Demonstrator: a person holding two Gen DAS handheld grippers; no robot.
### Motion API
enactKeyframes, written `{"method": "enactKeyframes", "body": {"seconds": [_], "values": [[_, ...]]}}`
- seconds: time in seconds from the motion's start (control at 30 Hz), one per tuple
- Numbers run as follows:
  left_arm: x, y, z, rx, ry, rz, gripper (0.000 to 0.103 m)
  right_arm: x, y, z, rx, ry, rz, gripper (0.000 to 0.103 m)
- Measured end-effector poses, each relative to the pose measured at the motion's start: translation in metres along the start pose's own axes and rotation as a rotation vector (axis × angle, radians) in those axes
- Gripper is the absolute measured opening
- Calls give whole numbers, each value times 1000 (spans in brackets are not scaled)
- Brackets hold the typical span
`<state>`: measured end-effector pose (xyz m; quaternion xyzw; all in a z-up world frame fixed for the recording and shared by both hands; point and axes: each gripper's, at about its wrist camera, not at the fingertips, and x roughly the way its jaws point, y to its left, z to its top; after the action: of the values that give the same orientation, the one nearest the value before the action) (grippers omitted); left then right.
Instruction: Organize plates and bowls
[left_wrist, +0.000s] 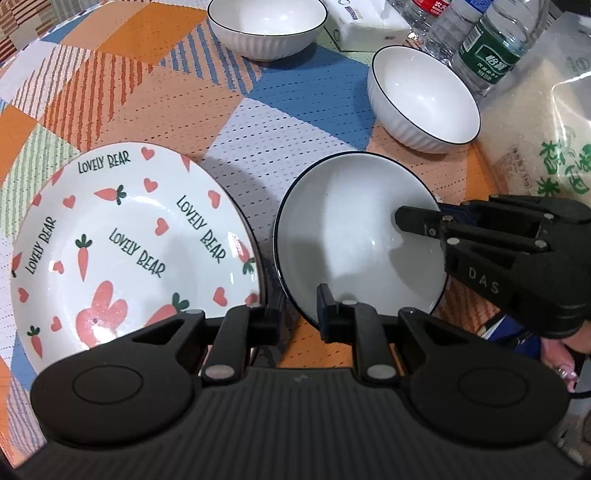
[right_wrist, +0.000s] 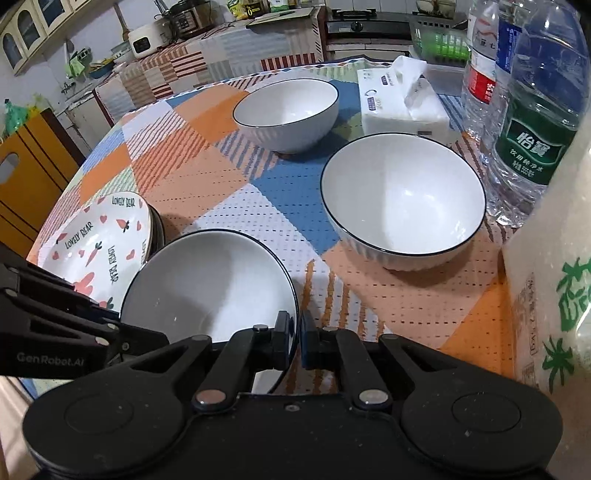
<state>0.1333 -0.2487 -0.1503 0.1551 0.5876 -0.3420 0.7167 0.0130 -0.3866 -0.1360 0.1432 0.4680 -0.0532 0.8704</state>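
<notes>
A: What's nearest?

B: The right tongs, pitched steeply down and clamped on the near rim of a white bowl with a dark edge; one finger sits inside the rim, one outside. The bowl tilts, its open side facing away from them.

A: And the left tongs?

B: The left tongs point almost straight down at the same bowl, coming in from the plate's side. One finger is inside the bowl's rim; the other is outside, hidden behind the rim. The gap between them is narrow, but I cannot tell whether they press on the rim.

A: Where is the plate?

B: The plate, printed with carrots and hearts, sits just beside the bowl on the patterned surface, on top of something dark.

A: Farther back?

B: A second white bowl stands upright mid-surface, well apart from the held one. A third bowl stands beyond it, near a tissue pack. Water bottles and a bag of rice line the right side.
</notes>
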Motion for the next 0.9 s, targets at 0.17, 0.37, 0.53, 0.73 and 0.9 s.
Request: {"method": "enactKeyframes", "body": {"seconds": [0.17, 0.37, 0.53, 0.73, 0.9], "values": [[-18, 3, -1, 14, -49, 9, 19, -3, 4, 1, -10, -4, -6, 11], [-40, 12, -3, -23, -43, 13, 23, -17, 9, 4, -51, -38, -40, 12], [-63, 13, -1, 0, -75, 39, 30, -39, 9, 7, -78, -70, -55, 13], [-85, 7, 9, 19, -107, 50, 35, -68, 7, 10, -105, -110, -80, 26], [-98, -2, 18, 58, -103, 60, 44, -91, 8, 16, -167, -129, -96, 45]]}}
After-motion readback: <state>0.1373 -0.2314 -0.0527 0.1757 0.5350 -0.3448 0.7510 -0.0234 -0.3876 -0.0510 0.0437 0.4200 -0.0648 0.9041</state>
